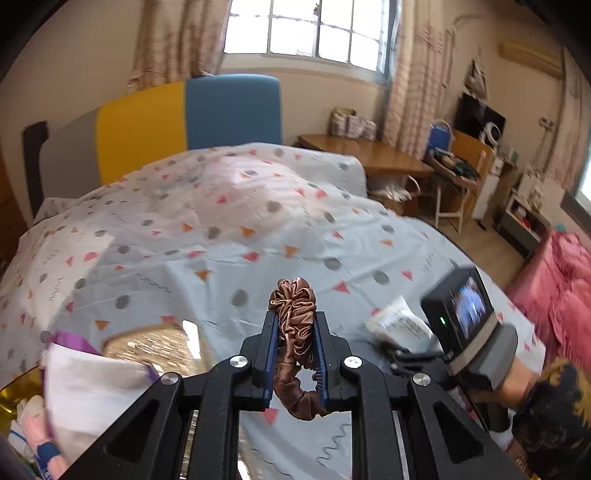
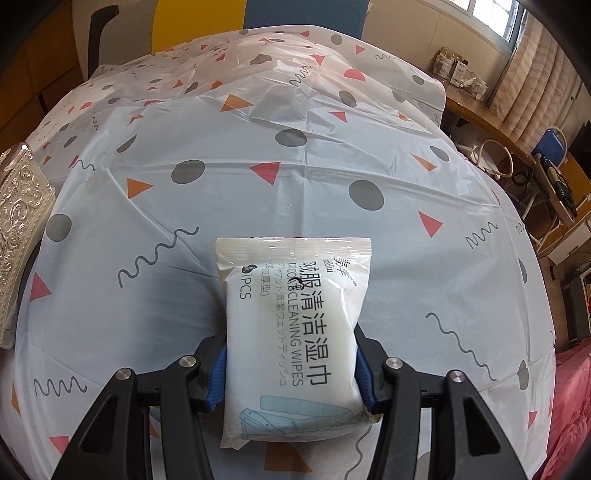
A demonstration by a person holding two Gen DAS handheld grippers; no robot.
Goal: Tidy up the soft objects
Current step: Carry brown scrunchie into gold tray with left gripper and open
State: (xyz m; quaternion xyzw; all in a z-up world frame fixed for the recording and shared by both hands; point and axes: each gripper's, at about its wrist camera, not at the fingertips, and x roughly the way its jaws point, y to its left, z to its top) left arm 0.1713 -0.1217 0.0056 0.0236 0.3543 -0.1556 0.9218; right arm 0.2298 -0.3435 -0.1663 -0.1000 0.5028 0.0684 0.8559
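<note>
Overhead, both claws hold loads above open patterned sheet [image 2: 332,177].

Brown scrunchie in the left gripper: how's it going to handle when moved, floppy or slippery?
Likely floppy: the brown scrunchie bunches between the left gripper's shut jaws, its lower loop sagging free. Its satin sheen suggests it may be slippery, though gathered folds should help the pads hold. Probably very light and not fragile.

Ahead of my gripper I see a patterned sheet [image 1: 258,236] over the bed, a wooden desk [image 1: 365,155] beyond it rightward, and a window [image 1: 306,29] behind.
</note>
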